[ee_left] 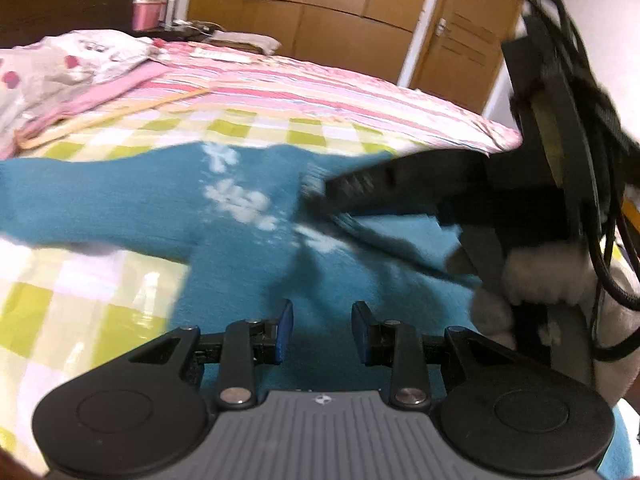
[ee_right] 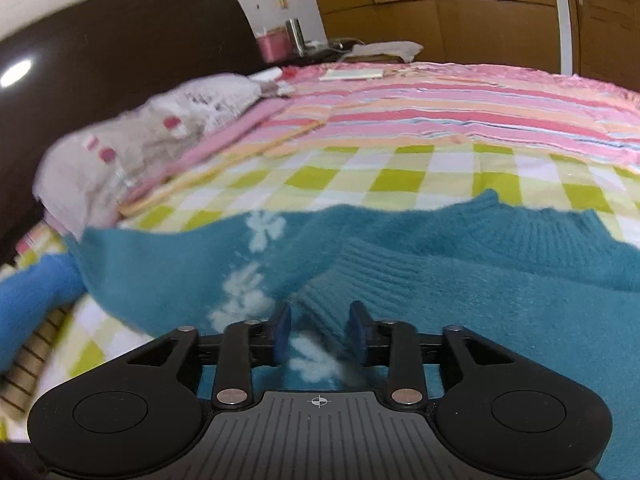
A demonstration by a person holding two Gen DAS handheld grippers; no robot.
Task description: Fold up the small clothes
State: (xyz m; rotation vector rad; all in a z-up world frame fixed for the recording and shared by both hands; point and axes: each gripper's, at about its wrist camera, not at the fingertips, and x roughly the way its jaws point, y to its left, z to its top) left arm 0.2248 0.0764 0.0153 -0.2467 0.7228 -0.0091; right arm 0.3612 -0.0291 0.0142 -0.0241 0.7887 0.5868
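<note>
A: Left wrist view, left to right: what lies there?

B: A teal sweater [ee_left: 248,248] spread flat on the bed [ee_left: 80,280], over a green-and-white checked cover. One sleeve [ee_left: 80,208] runs out to the left edge. White flower marks [ee_left: 240,200] sit near the middle of the knit. The left gripper [ee_left: 322,332] hovers over the body of the sweater, its blue pads apart with nothing between them. To the right, the right gripper [ee_left: 320,192] reaches across from the far side, blurred, its tip at the knit; whether it touches I cannot tell from here.

A: And the right wrist view?

B: At the far left a dark headboard [ee_right: 120,40] and a spotted pillow [ee_right: 132,148]. Below them something bright blue [ee_right: 28,296] lies at the bed's edge, too blurred to name. Then the sweater [ee_right: 480,312] again, filling the lower half. Its ribbed cuff [ee_right: 344,280], folded in over the body, sits right between the right gripper's [ee_right: 320,334] pads. The jaws stand spread, not pinching the cuff. Further right, the ribbed collar [ee_right: 532,232] lies along the top edge of the knit. Behind it, a pink striped blanket [ee_right: 480,108] covers the far part of the bed.
</note>
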